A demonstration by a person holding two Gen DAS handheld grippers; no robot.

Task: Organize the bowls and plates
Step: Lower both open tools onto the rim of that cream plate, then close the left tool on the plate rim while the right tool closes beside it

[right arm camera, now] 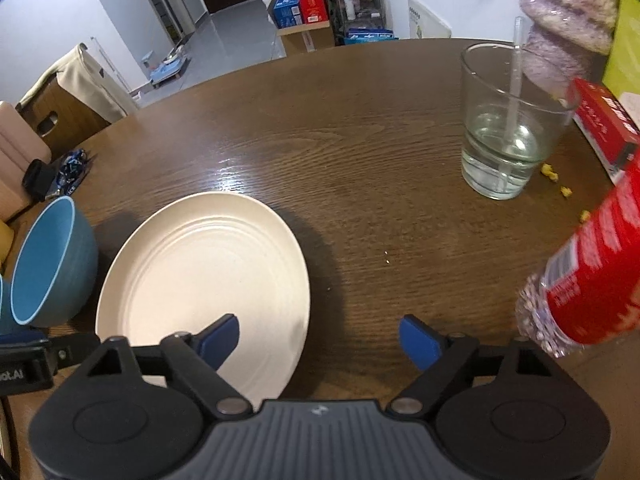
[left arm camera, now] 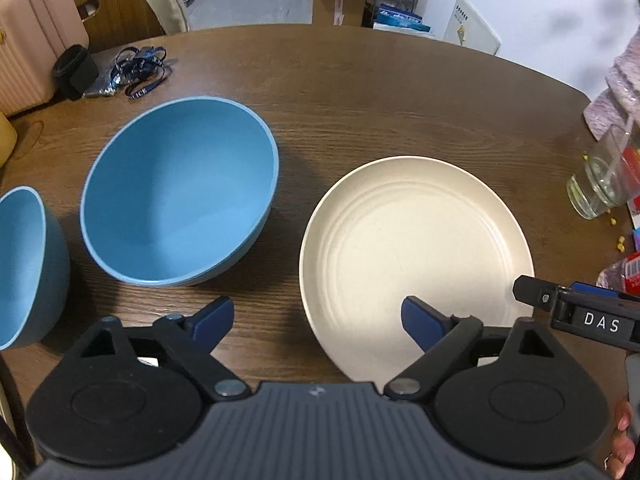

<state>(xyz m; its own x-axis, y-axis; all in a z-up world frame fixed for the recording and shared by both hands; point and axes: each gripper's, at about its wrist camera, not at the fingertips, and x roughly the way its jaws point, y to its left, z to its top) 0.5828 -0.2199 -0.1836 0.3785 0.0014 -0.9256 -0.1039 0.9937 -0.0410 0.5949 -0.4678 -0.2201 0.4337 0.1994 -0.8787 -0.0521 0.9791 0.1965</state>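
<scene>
Both grippers, left gripper (left arm camera: pixel 318 322) and right gripper (right arm camera: pixel 319 338), hang wide and empty over the cream plate's (left arm camera: pixel 416 256) near rim, blue bowls (left arm camera: pixel 180 188) beside. Crowd that rim together and they could collide, skidding the plate toward the water glass (right arm camera: pixel 508 128).

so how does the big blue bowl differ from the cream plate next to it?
The big blue bowl is deep with steep walls; the cream plate is shallow and nearly flat. The bowl's inside is smooth; the plate shows concentric ridges. The left gripper has one fingertip over the plate's near rim, while the bowl lies clear of both fingertips. Both are round, empty and upright on the wooden table.
</scene>
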